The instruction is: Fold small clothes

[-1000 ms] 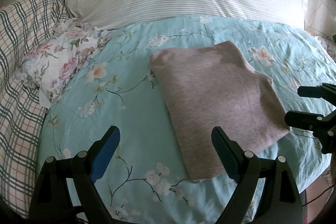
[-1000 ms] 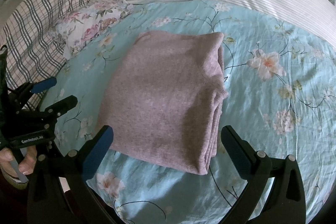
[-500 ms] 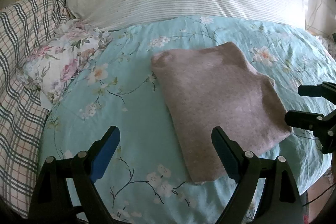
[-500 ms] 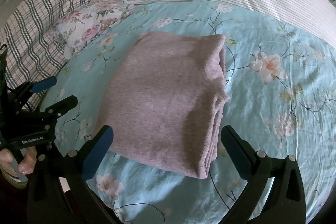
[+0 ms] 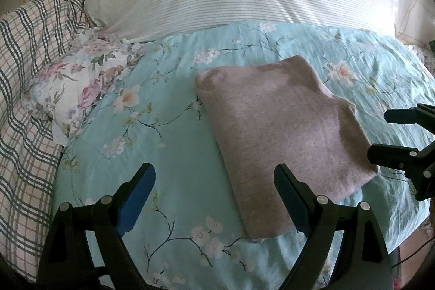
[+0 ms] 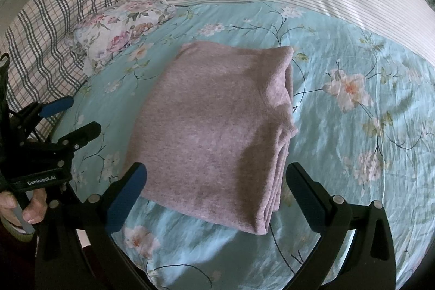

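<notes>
While jaws gape, folded garment [image 6: 214,127] on bedspread [image 6: 353,50]

Both wrist views drifted slightly: folded garment [image 5: 282,137] sits marginally lower in frame; nothing else changed.

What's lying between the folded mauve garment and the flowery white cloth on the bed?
Nothing: in both wrist views, only bare turquoise floral sheet separates the folded garment from the rose-print cloth.
</notes>
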